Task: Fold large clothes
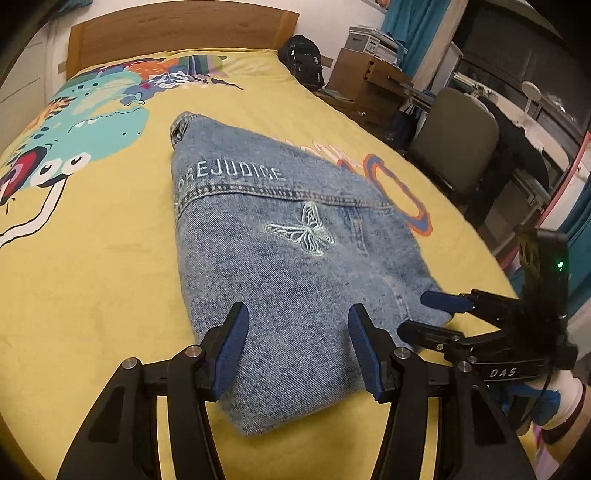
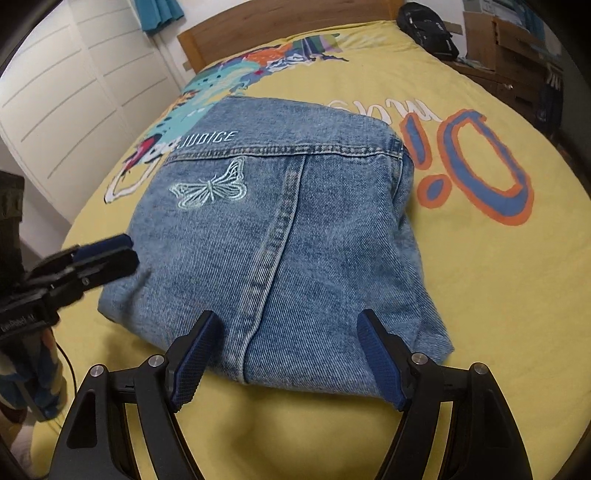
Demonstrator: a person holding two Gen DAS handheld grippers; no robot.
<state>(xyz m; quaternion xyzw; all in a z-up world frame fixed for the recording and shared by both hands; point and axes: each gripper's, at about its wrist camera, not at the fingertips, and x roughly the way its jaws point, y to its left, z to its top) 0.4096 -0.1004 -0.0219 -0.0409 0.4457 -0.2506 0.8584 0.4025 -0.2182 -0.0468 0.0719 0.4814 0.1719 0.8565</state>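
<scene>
While the denim jacket (image 1: pixel 280 266) lies folded into a compact packet on the yellow bed (image 1: pixel 92 295), the left tool (image 1: pixel 297 349) and right tool (image 2: pixel 286 360) hover at its near edge, both spread wide and grasping nothing, probably to smooth or check it. Sleeves and front are tucked out of sight underneath.

A bed with a yellow cartoon-printed cover (image 1: pixel 92 258) and a wooden headboard (image 1: pixel 177 33) fills the room. White panelled wardrobe doors (image 2: pixel 74 103) stand beside it. A black backpack (image 1: pixel 304 61), brown cardboard boxes (image 1: pixel 360 79) and a grey office chair (image 1: pixel 458 136) line the other side.
</scene>
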